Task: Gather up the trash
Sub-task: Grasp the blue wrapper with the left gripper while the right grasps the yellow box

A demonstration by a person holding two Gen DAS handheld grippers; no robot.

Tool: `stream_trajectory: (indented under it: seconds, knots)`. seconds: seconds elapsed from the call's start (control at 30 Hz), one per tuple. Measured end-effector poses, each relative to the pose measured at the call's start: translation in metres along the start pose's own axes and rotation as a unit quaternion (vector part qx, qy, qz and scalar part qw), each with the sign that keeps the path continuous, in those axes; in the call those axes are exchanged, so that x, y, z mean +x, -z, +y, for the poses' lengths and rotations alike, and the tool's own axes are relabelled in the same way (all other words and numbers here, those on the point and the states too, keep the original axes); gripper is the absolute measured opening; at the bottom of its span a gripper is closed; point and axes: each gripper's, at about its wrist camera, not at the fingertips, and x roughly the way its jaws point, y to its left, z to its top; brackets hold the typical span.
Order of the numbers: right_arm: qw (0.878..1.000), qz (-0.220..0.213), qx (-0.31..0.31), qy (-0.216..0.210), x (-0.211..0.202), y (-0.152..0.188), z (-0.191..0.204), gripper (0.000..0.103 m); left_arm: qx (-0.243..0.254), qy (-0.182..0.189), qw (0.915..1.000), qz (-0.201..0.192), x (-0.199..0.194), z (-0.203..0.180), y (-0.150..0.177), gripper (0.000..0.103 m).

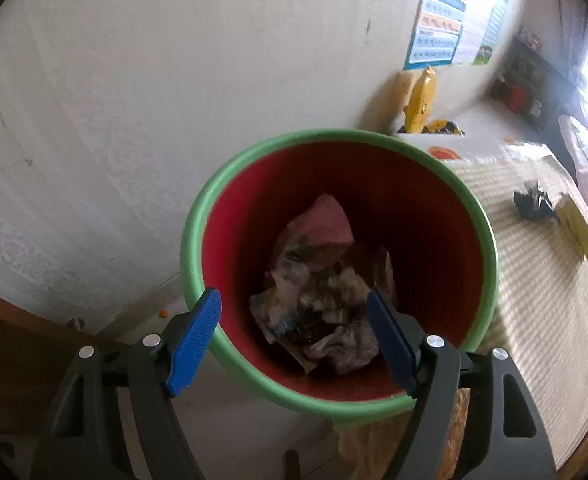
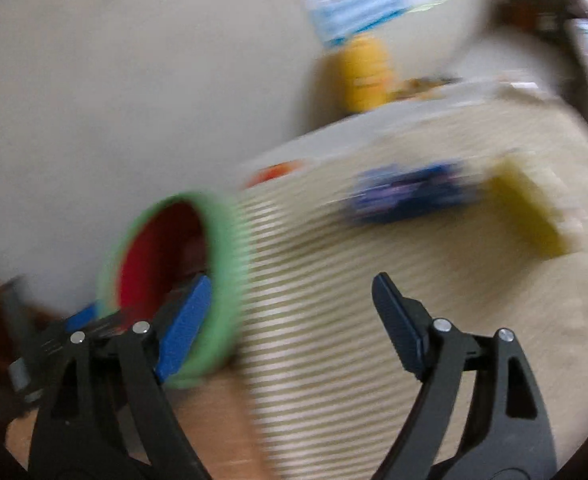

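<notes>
While the striped surface point(image 1: 534, 300) stretches toward the far wall, the bucket point(image 1: 197, 216) stands at its near edge, crumpled trash point(image 1: 318, 292) heaped inside. The left hand-held gripper point(image 1: 294, 336) hovers over the rim, jaws spread and empty; the right hand-held gripper point(image 2: 289, 320), also agape and carrying nothing, faces a blurred blue wrapper point(image 2: 410, 194) and a yellow box point(image 2: 534, 216) lying well apart from the bucket. The likely risk: a hasty swing knocks the bucket off that edge. A yellow bottle point(image 1: 420, 100) stands by the wall.
</notes>
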Motion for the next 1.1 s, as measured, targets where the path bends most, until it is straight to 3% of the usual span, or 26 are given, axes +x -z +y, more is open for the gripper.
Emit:
stream_trajectory:
  seconds: [0.1, 0.27, 0.33, 0.47, 0.5, 0.53, 0.57, 0.6, 0.7, 0.8, 0.97, 1.1]
  knots:
    - [0.992, 0.029, -0.011, 0.119, 0.016, -0.022, -0.060, 0.085, 0.010, 0.004, 0.9999, 0.001, -0.005, -0.005, 0.004, 0.072]
    - [0.978, 0.104, -0.012, 0.181, 0.057, -0.037, -0.114, 0.085, 0.062, 0.026, 0.9977, -0.009, -0.016, -0.043, -0.006, 0.072]
    - [0.978, 0.119, -0.016, 0.169, 0.068, -0.037, -0.122, 0.084, 0.093, 0.036, 0.9948, -0.018, -0.021, -0.062, -0.012, 0.073]
    - [0.978, 0.118, -0.055, 0.165, 0.068, -0.025, -0.113, 0.057, 0.155, 0.058, 0.9849, -0.050, -0.029, -0.107, -0.029, 0.077]
    - [0.980, 0.113, -0.055, 0.154, 0.063, -0.021, -0.113, 0.048, 0.168, 0.066, 0.9821, -0.052, -0.029, -0.119, -0.033, 0.077]
    - [0.983, 0.107, -0.048, 0.140, 0.056, -0.016, -0.115, 0.046, 0.182, 0.072, 0.9793, -0.051, -0.027, -0.133, -0.039, 0.077]
    - [0.987, 0.099, -0.031, 0.120, 0.045, -0.010, -0.118, 0.034, 0.197, 0.079, 0.9758, -0.052, -0.024, -0.146, -0.043, 0.077]
    - [0.991, 0.090, -0.015, 0.101, 0.031, -0.001, -0.122, 0.029, 0.211, 0.084, 0.9723, -0.054, -0.021, -0.157, -0.046, 0.077]
    - [0.995, 0.071, 0.009, 0.072, -0.004, 0.032, -0.125, 0.028, 0.266, 0.096, 0.9573, -0.060, -0.005, -0.194, -0.059, 0.077]
    - [0.995, 0.080, 0.025, 0.053, -0.032, 0.081, -0.121, 0.029, 0.304, 0.091, 0.9469, -0.051, 0.016, -0.228, -0.071, 0.077]
    - [0.994, 0.090, 0.040, 0.038, -0.062, 0.140, -0.109, 0.030, 0.392, 0.065, 0.9154, -0.067, 0.036, -0.286, -0.083, 0.077]
    - [0.995, 0.085, 0.052, 0.022, -0.070, 0.151, -0.106, 0.034, 0.414, 0.080, 0.9058, -0.036, 0.051, -0.313, -0.091, 0.077]
